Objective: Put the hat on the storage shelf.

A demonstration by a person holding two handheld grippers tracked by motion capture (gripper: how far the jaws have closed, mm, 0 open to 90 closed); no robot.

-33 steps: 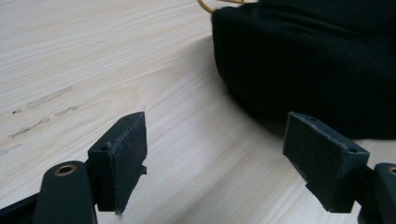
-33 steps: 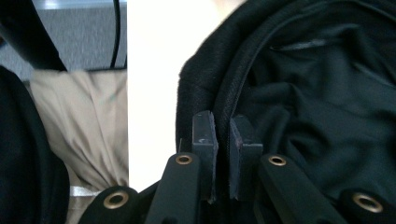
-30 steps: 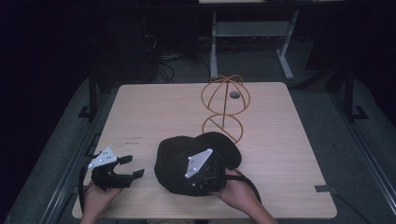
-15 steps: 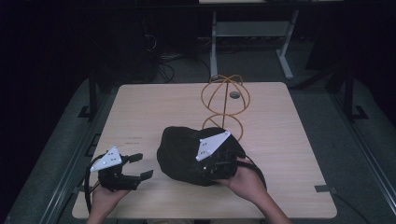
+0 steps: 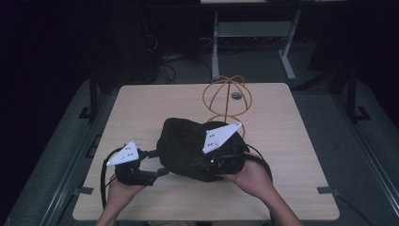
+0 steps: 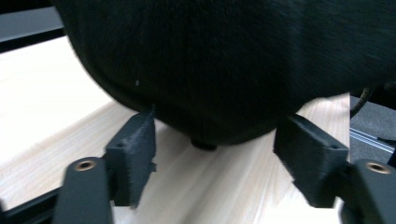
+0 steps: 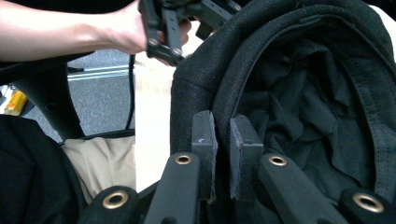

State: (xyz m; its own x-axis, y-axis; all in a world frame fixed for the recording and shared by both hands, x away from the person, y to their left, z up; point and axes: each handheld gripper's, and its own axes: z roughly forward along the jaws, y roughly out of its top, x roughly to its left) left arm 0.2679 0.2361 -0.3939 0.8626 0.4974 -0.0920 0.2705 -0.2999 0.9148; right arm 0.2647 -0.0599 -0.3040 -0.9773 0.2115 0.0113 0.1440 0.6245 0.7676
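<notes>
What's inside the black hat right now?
In the right gripper view, the black hat shows rumpled black lining and a stitched inner band. The right gripper is shut on its brim. The crown's deeper inside is hidden by lining folds.

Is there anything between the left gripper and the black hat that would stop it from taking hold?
Nothing visible. The left gripper is right at the black hat, its jaws just closing in with the hat's rounded edge between them; only bare table lies beneath. The right gripper is shut on the hat's brim.
</notes>
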